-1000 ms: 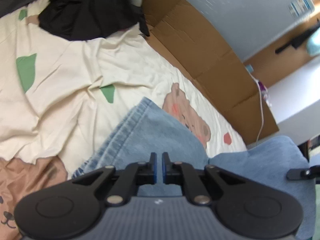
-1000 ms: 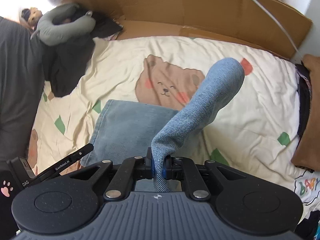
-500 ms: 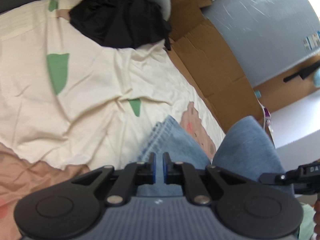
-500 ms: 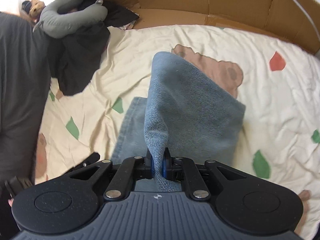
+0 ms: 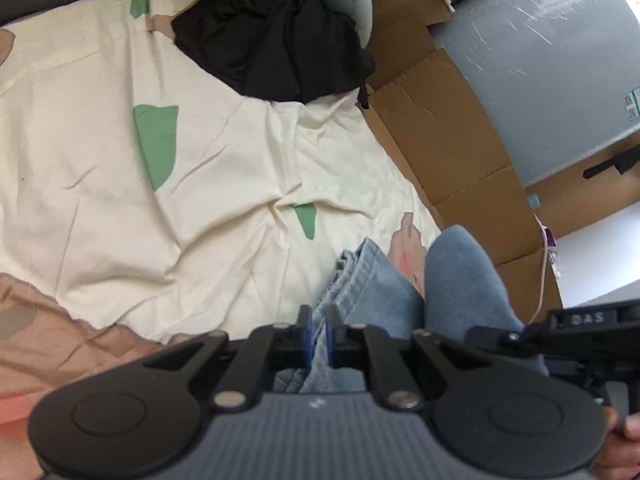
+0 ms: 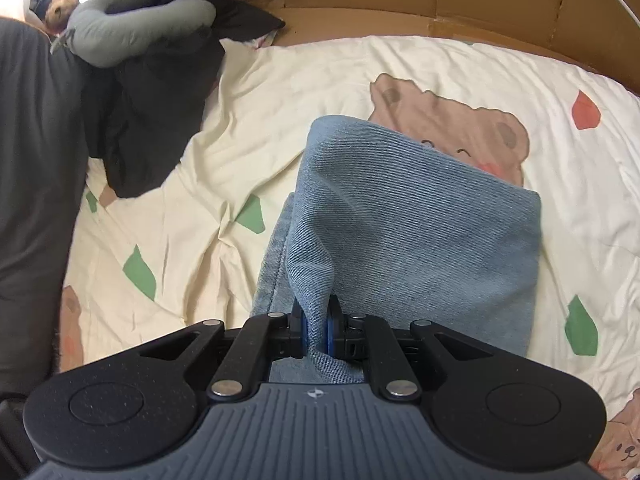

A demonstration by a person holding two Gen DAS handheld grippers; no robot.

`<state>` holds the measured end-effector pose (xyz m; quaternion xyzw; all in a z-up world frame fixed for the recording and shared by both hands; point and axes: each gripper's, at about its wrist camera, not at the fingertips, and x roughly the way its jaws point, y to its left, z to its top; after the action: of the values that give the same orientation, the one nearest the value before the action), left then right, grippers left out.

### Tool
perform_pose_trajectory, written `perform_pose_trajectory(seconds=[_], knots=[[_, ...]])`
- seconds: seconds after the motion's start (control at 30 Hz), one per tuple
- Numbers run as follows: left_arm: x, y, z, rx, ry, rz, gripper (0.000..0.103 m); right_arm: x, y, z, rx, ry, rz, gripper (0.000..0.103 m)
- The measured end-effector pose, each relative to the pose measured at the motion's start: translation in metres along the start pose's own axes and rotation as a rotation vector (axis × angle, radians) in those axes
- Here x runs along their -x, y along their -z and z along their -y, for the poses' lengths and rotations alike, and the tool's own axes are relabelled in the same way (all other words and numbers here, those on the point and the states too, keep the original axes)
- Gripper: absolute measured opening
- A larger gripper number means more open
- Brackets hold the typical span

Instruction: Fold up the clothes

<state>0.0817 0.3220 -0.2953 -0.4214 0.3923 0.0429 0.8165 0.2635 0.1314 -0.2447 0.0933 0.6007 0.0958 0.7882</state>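
Light blue jeans [image 6: 420, 216] lie on a cream bedsheet [image 6: 400, 60] printed with bears. Their upper layer is doubled over the lower one, and the fold stands rounded at the far side. My right gripper [image 6: 316, 328] points steeply down and is shut on a pinched ridge of the upper layer, near the left edge. In the left wrist view the jeans [image 5: 372, 292] run away from me with the stitched hem at the far end. There my left gripper [image 5: 317, 330] is shut on the denim edge, low over the sheet. The rounded fold [image 5: 464, 280] rises just right of it.
A black garment [image 6: 160, 120] and a grey neck pillow [image 6: 136, 28] are heaped at the sheet's far left corner. Brown cardboard [image 6: 440, 0] walls the far edge. Dark grey cloth [image 6: 32, 160] fills the left side. A small plush toy [image 6: 60, 0] sits beyond the pillow.
The right gripper brought the lifted denim down and across, so the tall loop now drapes over the lower layer. The left gripper slid along the sheet; denim now sits between its pads.
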Motion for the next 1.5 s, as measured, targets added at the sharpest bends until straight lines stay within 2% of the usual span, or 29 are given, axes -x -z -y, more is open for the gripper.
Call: perform_pose_trajectory(seconds=[0.07, 0.13, 0.2, 0.3, 0.5, 0.57, 0.73, 0.8, 0.87, 1.1, 1.17, 1.4, 1.5], knots=[[0.001, -0.001, -0.002, -0.002, -0.004, 0.001, 0.006, -0.012, 0.002, -0.002, -0.015, -0.001, -0.008, 0.012], [0.002, -0.001, -0.005, -0.001, -0.011, -0.001, 0.006, -0.022, 0.006, -0.005, -0.030, -0.007, -0.018, 0.019], [0.001, -0.001, -0.007, -0.004, -0.020, -0.007, 0.006, -0.031, 0.009, -0.009, -0.055, -0.029, -0.034, 0.034], [0.001, -0.001, -0.009, -0.008, -0.027, -0.012, 0.006, -0.034, 0.013, -0.016, -0.081, -0.067, -0.044, 0.045], [0.004, -0.003, -0.011, -0.012, -0.040, -0.006, 0.008, -0.021, 0.014, -0.027, -0.118, -0.159, -0.050, 0.044], [0.006, -0.003, -0.009, -0.027, -0.042, -0.004, 0.009, -0.012, 0.015, -0.035, -0.091, -0.180, -0.032, 0.047], [0.012, -0.005, -0.006, -0.049, -0.029, -0.009, 0.010, 0.003, 0.018, -0.038, -0.023, -0.176, 0.013, 0.048], [0.014, -0.004, -0.004, -0.063, -0.022, -0.016, 0.012, 0.005, 0.021, -0.028, -0.019, -0.152, 0.024, 0.048], [0.013, -0.002, -0.002, -0.072, -0.013, -0.026, 0.019, 0.005, 0.027, -0.012, -0.031, -0.129, 0.030, 0.048], [-0.004, 0.009, 0.018, -0.150, 0.047, -0.078, 0.023, 0.013, 0.056, 0.057, -0.067, -0.029, 0.059, 0.048], [-0.011, 0.008, 0.026, -0.181, 0.060, -0.084, 0.030, 0.019, 0.063, 0.074, -0.069, -0.015, 0.067, 0.048], [-0.034, -0.001, 0.047, -0.286, 0.053, -0.117, 0.032, 0.030, 0.052, 0.099, 0.199, 0.021, 0.054, 0.049], [-0.042, -0.002, 0.053, -0.320, 0.038, -0.123, 0.033, 0.032, 0.044, 0.111, 0.240, 0.002, 0.057, 0.049]])
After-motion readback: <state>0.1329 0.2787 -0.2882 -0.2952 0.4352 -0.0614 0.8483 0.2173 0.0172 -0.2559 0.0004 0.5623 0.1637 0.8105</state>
